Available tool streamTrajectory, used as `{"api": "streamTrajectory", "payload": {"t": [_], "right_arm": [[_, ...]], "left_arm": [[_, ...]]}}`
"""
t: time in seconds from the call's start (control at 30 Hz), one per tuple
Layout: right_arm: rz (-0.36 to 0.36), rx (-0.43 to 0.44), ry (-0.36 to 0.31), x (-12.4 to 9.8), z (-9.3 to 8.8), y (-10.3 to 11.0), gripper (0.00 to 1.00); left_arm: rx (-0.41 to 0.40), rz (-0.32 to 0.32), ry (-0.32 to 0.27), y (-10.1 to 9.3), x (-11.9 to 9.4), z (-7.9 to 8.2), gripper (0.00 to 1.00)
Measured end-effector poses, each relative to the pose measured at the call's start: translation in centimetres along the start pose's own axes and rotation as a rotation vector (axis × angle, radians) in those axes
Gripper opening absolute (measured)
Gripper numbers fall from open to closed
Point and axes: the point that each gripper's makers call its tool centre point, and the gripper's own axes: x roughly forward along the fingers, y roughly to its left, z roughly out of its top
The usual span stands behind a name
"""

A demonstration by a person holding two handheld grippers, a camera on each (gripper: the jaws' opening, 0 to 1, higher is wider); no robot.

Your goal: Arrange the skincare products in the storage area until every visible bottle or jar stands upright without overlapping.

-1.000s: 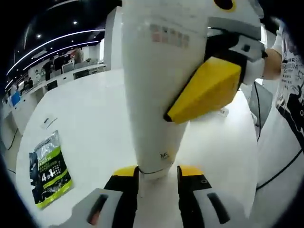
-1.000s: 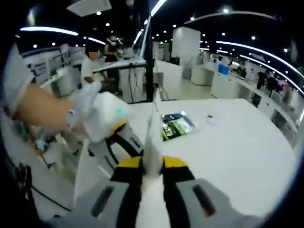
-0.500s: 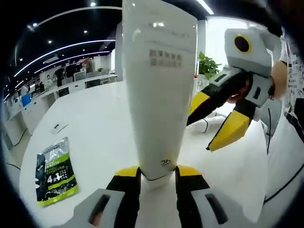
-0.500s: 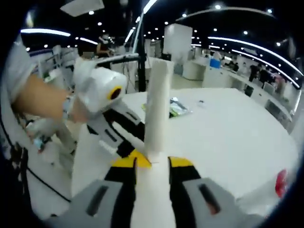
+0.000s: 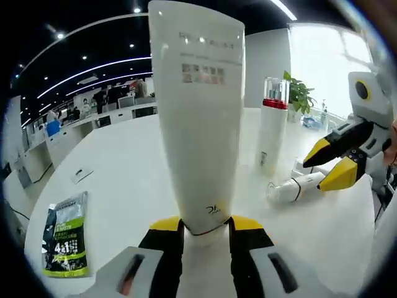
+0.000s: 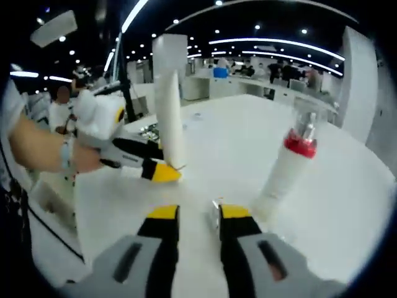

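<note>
The left gripper [image 5: 198, 225] holds a white tube [image 5: 198, 118] by its narrow cap end, jaws closed on it from both sides, the wide crimped end uppermost. In the right gripper view the same tube [image 6: 169, 118] stands roughly upright over the white table [image 6: 236, 143], with the left gripper [image 6: 162, 172] pinching its base; whether the cap touches the surface cannot be told.

The right gripper [image 6: 192, 214] is empty, its jaws narrowly parted with bare table between them. In the left gripper view it [image 5: 332, 164] hovers just beside a small white bottle [image 5: 294, 187] lying on its side.

A tall bottle with a red collar and clear cap [image 5: 273, 127] stands upright near the lying bottle. In the right gripper view it [image 6: 290, 162] looks tilted, which is probably lens distortion. A green sachet [image 5: 64, 233] lies flat, well apart from the rest.

Judged step: placing the tube upright, with the lying bottle not yet raised.

The next move calls for settling the tube squarely on its cap before release, since the narrow base may tip. The right gripper would then need to close on the lying bottle and stand it clear of the tall one.
</note>
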Motion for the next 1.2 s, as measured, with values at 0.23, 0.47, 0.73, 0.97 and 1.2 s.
{"api": "streamTrajectory", "payload": {"t": [0.23, 0.47, 0.73, 0.97, 1.2], "right_arm": [[-0.074, 0.013, 0.014, -1.2, -1.4, -1.4, 0.22], [-0.146, 0.071, 0.016, -2.1, -2.3, -4.0, 0.22], [-0.186, 0.119, -0.022, -1.1, -0.2, -8.8, 0.22], [-0.150, 0.123, 0.007, 1.2, 0.2, -9.5, 0.22], [-0.153, 0.067, 0.038, 2.1, -0.4, -8.8, 0.18]], "left_arm": [[0.005, -0.016, -0.001, -1.5, 2.9, 1.5, 0.29], [0.012, -0.031, 0.016, -2.9, 5.0, 2.6, 0.29], [0.023, -0.024, 0.031, -4.4, 6.3, 3.2, 0.29], [0.036, -0.012, 0.043, -5.4, 7.0, 3.6, 0.29], [0.033, -0.004, 0.045, -5.7, 7.2, 3.7, 0.29]]}}
